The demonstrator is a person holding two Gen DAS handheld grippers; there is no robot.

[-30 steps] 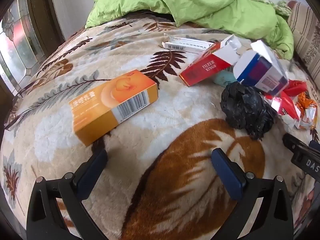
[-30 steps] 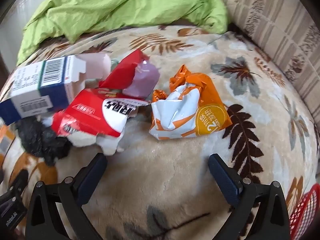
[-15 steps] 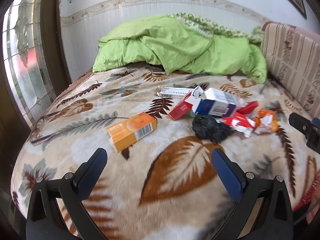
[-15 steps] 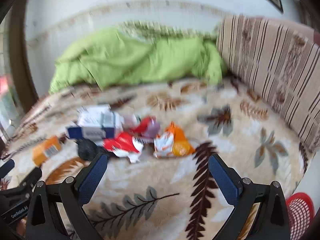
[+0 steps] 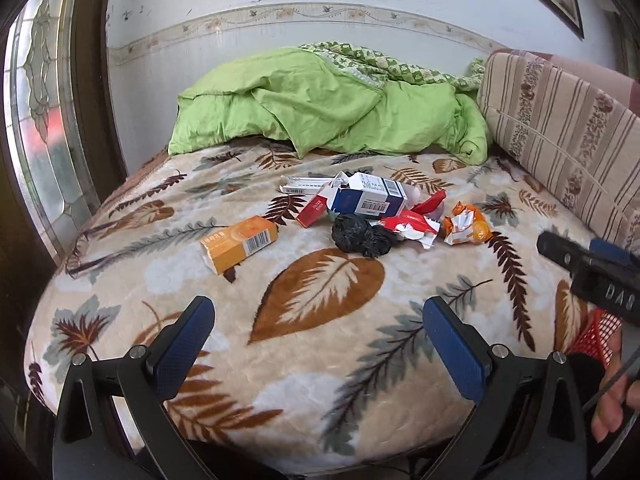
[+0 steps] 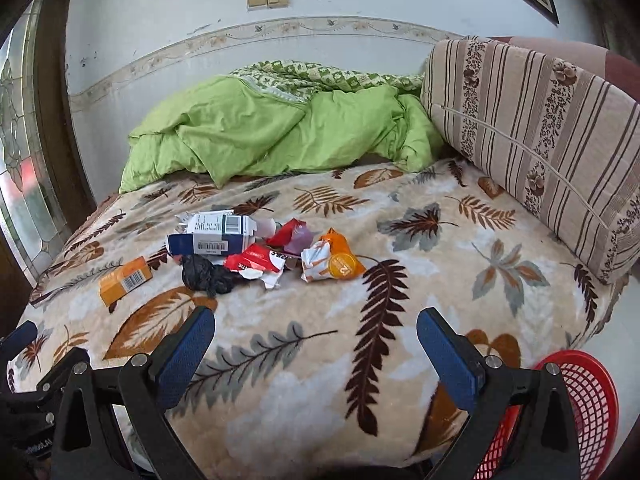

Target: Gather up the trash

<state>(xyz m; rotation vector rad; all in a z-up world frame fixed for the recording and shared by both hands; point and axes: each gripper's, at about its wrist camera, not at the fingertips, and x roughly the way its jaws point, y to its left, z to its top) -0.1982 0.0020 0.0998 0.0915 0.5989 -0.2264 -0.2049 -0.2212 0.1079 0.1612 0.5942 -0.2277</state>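
Observation:
Trash lies in a loose pile mid-bed: an orange carton [image 5: 239,243] [image 6: 125,279], a red cigarette pack [image 5: 314,209], a blue-and-white box [image 5: 370,197] [image 6: 216,235], a crumpled black bag [image 5: 360,236] [image 6: 205,274], a red-and-white wrapper [image 5: 410,226] [image 6: 258,262] and an orange-and-white wrapper [image 5: 466,229] [image 6: 332,261]. My left gripper [image 5: 318,344] stands open over the bed's near edge, well short of the pile. My right gripper [image 6: 316,346] is open too, equally far back. A red mesh basket [image 6: 580,412] [image 5: 596,334] sits on the floor at the right.
The bed [image 5: 320,360] wears a leaf-patterned blanket. A green duvet [image 5: 328,104] is heaped at its far end, and a striped cushion [image 6: 540,128] lines the right side. A stained-glass door [image 5: 36,120] stands at the left. A hand [image 5: 612,404] shows at the lower right.
Both grippers have pulled back and up from just above the trash to the bed's near edge; the whole bed and the red basket have come into view. Both stay open.

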